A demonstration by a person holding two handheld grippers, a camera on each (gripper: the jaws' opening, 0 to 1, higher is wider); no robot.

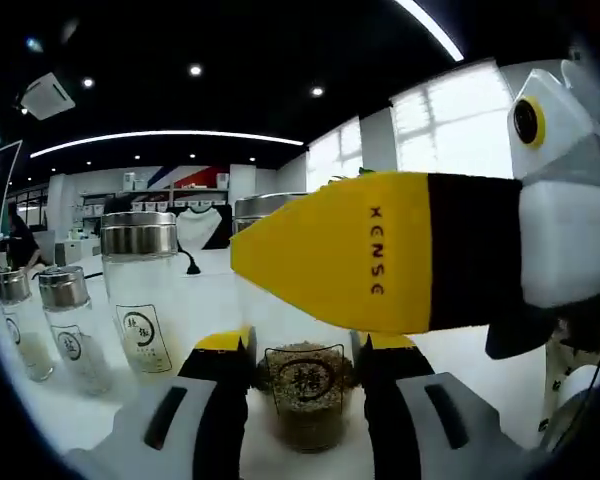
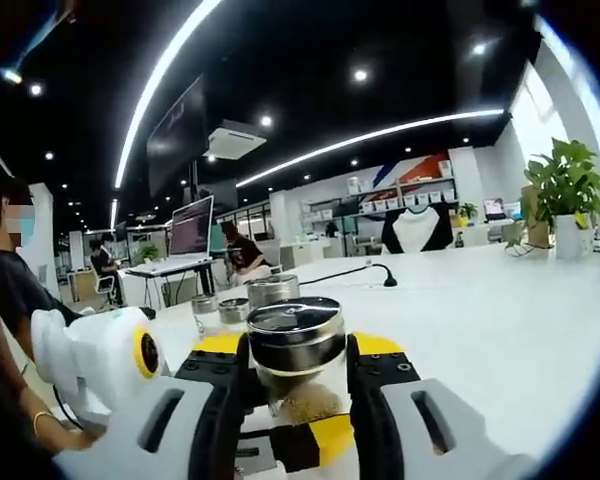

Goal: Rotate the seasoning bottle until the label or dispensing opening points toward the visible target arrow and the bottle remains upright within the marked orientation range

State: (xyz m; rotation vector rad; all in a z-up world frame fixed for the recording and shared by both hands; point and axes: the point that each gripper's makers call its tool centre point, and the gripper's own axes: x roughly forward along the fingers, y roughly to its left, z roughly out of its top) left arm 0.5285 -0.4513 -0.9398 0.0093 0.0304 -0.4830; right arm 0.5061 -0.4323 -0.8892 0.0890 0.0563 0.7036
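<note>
The seasoning bottle is clear glass with brown granules at the bottom and a round dark label facing the left gripper view. It stands upright on the white table. My left gripper is shut on its lower body, one yellow-tipped jaw on each side. The right gripper's yellow and black finger crosses in front of the bottle's upper part. In the right gripper view, my right gripper is shut on the bottle's metal lid, with the left gripper's yellow-tipped finger below it.
A taller steel-lidded jar and two small shakers stand left of the held bottle. Several jars stand behind it in the right gripper view. A person sits at the left. The white table stretches away to the right.
</note>
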